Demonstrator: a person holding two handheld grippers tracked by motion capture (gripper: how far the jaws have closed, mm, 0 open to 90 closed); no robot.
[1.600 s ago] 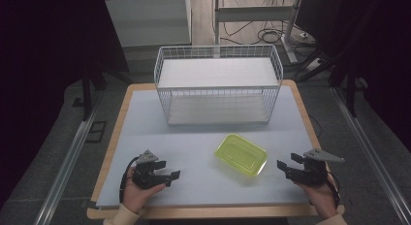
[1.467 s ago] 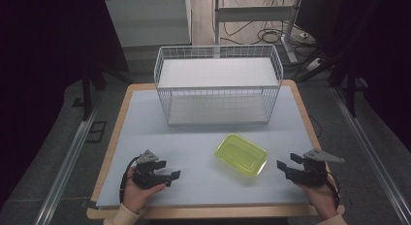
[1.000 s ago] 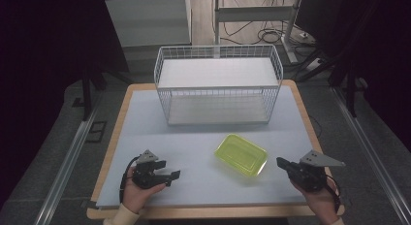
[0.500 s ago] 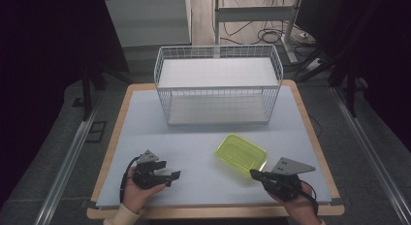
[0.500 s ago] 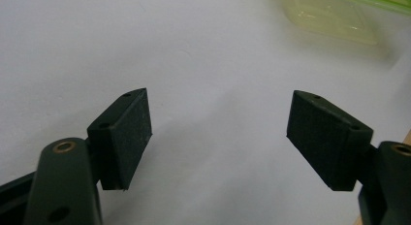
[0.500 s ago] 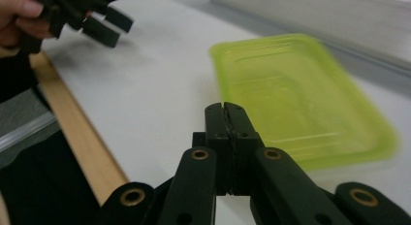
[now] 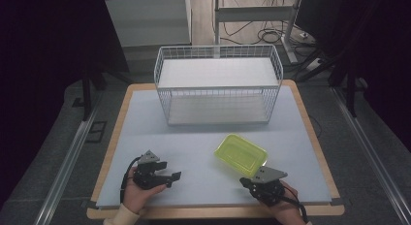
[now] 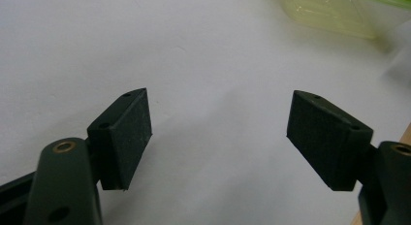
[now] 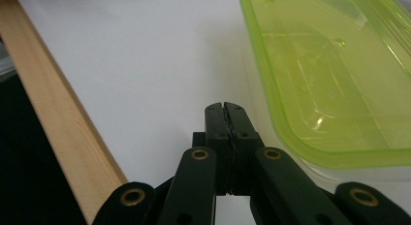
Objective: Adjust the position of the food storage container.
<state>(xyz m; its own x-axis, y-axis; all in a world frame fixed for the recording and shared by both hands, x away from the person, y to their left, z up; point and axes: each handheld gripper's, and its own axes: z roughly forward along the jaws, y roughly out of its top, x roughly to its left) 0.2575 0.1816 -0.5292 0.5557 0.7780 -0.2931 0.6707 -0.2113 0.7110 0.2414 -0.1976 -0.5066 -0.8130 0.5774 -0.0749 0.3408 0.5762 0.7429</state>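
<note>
Pale blue-grey matting covers the table (image 7: 203, 133), framed by a wooden rim, with a white wire basket (image 7: 218, 84) standing empty at the far side and dark floor all around. On the near right of the mat lies the yellow-green plastic container (image 7: 241, 154), shallow and rectangular, its long axis running on a diagonal from far-left to near-right as we see it from above.

We hold the right gripper (image 7: 252, 184) just beside the container's near corner — the jaws pressed together with nothing between them (the right gripper view shows the two black tips (image 9: 225, 110) meeting flush). From that camera the container (image 9: 334, 79) sits ahead and off to the right of the closed tips, its rim close alongside but apart from them, so far as we can tell.

Our left gripper (image 7: 170, 175) rests well apart on the near left, jaws spread wide over bare mat, pointing roughly toward the container, whose edge (image 8: 334, 11) appears far off at the top of the left gripper view.

So the right hand is clearly the nearer one. We judge the coming move turns on that offset — the tips would need to open and shift sideways toward the rim before any grip is possible.
</note>
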